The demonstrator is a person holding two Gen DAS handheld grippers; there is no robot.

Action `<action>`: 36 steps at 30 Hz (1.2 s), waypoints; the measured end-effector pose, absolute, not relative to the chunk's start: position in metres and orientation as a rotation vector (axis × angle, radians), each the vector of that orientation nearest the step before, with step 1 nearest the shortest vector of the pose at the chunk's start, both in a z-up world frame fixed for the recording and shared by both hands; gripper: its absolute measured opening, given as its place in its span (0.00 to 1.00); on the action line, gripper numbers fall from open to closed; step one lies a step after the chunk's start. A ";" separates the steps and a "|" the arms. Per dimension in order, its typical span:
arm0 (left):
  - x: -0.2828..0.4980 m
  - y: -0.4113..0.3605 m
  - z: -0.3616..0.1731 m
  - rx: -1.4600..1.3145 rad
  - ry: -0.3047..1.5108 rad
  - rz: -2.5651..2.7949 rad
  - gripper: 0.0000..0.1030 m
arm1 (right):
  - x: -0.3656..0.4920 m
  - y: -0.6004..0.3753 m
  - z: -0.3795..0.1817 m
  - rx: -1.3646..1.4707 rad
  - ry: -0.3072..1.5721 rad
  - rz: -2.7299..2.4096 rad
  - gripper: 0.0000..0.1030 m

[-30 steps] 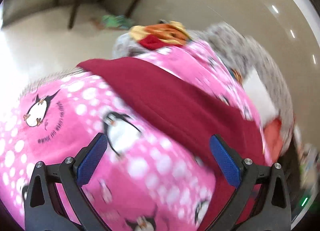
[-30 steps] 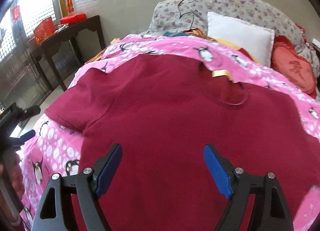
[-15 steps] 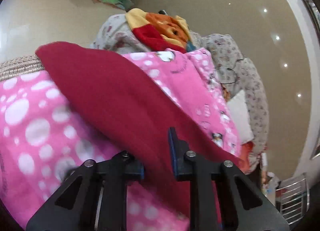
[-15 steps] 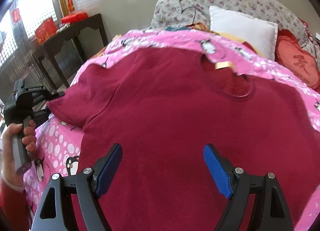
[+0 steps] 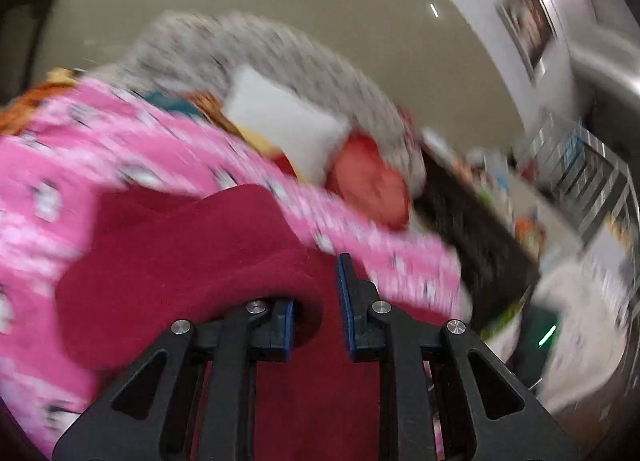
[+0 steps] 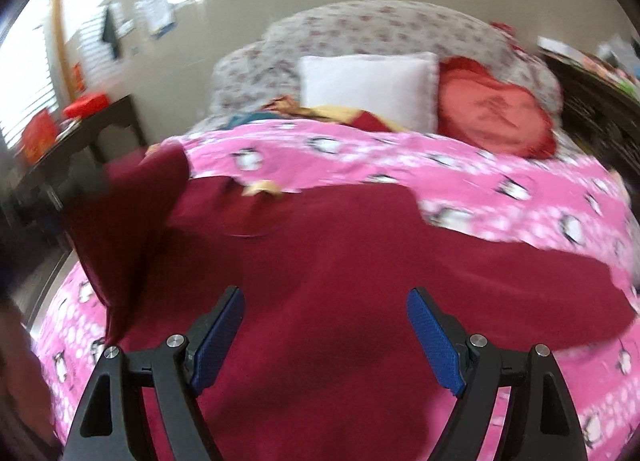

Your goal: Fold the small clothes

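Across the pink penguin blanket (image 6: 460, 165) a dark red shirt (image 6: 340, 261) is lying spread out, its neckline toward eleven o'clock in the right wrist view. That view is showing most of the garment flat, while the sleeve (image 6: 128, 229) at nine o'clock is standing lifted off the blanket, its far end lost in blur. The right gripper (image 6: 324, 337) is hanging over the shirt's lower part with its jaws spread wide and nothing between them.

Only the left wrist view is showing what is lifting the sleeve: the left gripper (image 5: 316, 301) is sitting pinched on a fold of the red cloth (image 5: 192, 269), which is bulging over the nine o'clock finger (image 5: 280, 325). Its jaws have just been closing, the cloth between them.

Both views are showing a white pillow (image 6: 368, 89) and a red cushion (image 6: 496, 113) at twelve o'clock against a floral headboard (image 6: 380, 29). A dark side table (image 6: 92, 129) at nine o'clock is appearing in the right view alone.
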State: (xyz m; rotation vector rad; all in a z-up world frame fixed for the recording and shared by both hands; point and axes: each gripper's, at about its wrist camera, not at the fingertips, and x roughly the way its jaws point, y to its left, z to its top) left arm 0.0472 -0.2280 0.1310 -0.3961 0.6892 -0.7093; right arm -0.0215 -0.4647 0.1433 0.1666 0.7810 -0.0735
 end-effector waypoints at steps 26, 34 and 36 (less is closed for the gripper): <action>0.003 -0.005 0.079 -0.361 0.753 -0.264 0.75 | -0.001 -0.255 0.116 -0.224 0.727 0.422 0.79; 0.005 -0.004 0.067 -0.410 0.785 -0.276 0.75 | 0.047 -0.202 0.070 -0.479 0.752 0.307 0.29; 0.005 -0.012 0.071 -0.402 0.780 -0.286 0.75 | 0.047 -0.228 0.089 -0.310 0.764 0.363 0.12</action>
